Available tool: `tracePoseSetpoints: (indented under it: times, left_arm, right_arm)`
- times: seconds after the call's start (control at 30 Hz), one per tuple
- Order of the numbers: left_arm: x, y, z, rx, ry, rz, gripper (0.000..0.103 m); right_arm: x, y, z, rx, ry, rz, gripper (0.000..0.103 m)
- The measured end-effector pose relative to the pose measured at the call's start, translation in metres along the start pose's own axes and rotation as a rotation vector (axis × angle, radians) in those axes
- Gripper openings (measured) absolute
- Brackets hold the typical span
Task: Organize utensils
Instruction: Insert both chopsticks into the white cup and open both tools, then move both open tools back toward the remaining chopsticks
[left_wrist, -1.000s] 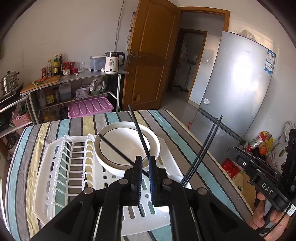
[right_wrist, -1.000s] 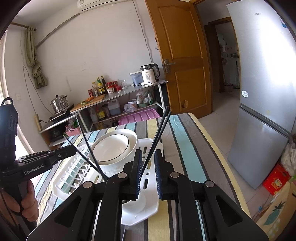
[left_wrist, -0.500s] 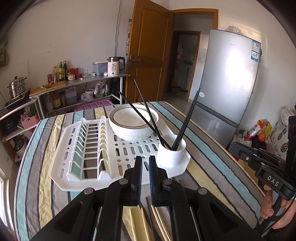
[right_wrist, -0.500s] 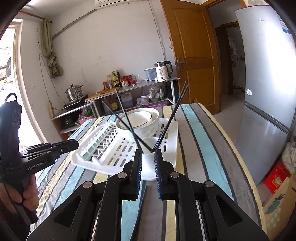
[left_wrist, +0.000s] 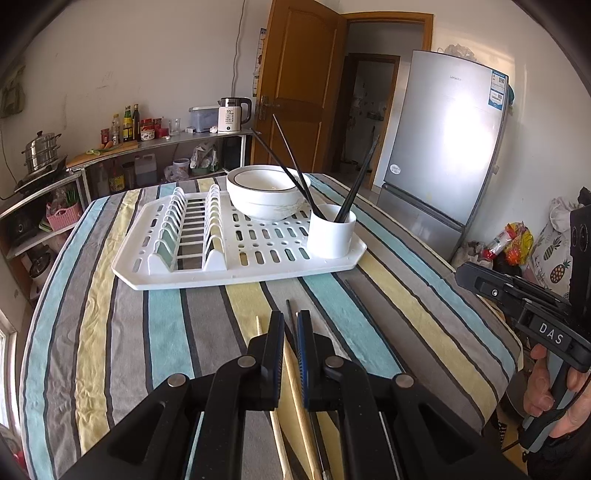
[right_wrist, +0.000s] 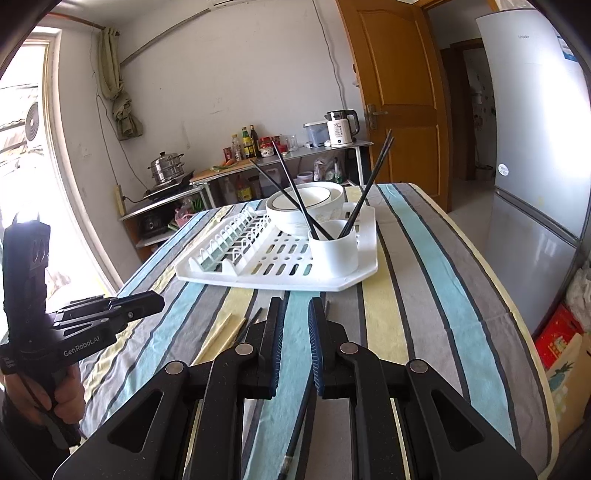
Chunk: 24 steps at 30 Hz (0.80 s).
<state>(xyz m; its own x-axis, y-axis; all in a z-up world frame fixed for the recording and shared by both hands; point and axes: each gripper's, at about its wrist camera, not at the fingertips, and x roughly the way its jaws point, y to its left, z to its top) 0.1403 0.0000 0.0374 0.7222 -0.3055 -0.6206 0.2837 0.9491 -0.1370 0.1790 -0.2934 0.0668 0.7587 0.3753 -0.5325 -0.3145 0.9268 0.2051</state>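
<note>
left wrist view: left gripper (left_wrist: 290, 325) low over the striped tablecloth (left_wrist: 166, 332), jaws drawn nearly together with only a thin slit, nothing clamped. under and just ahead of it loose chopsticks lie on the cloth: pale wooden chopsticks (left_wrist: 295, 384) running back beneath the jaws, a dark chopstick (left_wrist: 290, 314) poking out between the fingertips' line. another dark chopstick (left_wrist: 364, 306) lies off to the right, apart. further back a white dish rack (left_wrist: 192, 273) sits across the table; on it a white bowl (left_wrist: 266, 199) at the rear and a white utensil cup (left_wrist: 330, 236) at the right front corner, black chopsticks (left_wrist: 354, 184) standing tilted in the cup, some leaning across the bowl. rack lies between gripper and the far shelf (left_wrist: 166, 140) with bottles, kettle (left_wrist: 231, 114), steamer pot. wooden door (left_wrist: 295, 92) and silver fridge (left_wrist: 443, 140) behind right. right gripper (left_wrist: 524, 306) at the frame's right edge, held by a hand (left_wrist: 546, 387), off the table side; its jaws can't be read here. right wrist view: right gripper (right_wrist: 297, 321) over the cloth short of the rack, jaws a little apart, gripping nothing; a dark chopstick (right_wrist: 299, 417) lies on the cloth below the gap, not pinched. wooden chopsticks (right_wrist: 221, 332) and a dark one lie to its left. dish rack (right_wrist: 258, 273), bowl (right_wrist: 306, 206) and utensil cup (right_wrist: 334, 251) straight ahead, cup nearest. left gripper (right_wrist: 147, 301) at left, held by a hand (right_wrist: 55, 398), jaws together, above the table's left edge. window bright at far left.
</note>
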Motion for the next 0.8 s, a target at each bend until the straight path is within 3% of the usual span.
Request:
tracePoseSetpoints:
  times: [0.4,0.8]
  left_arm:
    - [0.006,0.005,-0.026,-0.011,0.059,0.012,0.010]
    - [0.055,0.016,-0.020,-0.007,0.168,0.037,0.010]
  right_arm:
    - [0.006,0.001,-0.024,-0.008,0.052,0.000,0.014]
    - [0.043,-0.010,-0.030,0.002,0.146,-0.012,0.014]
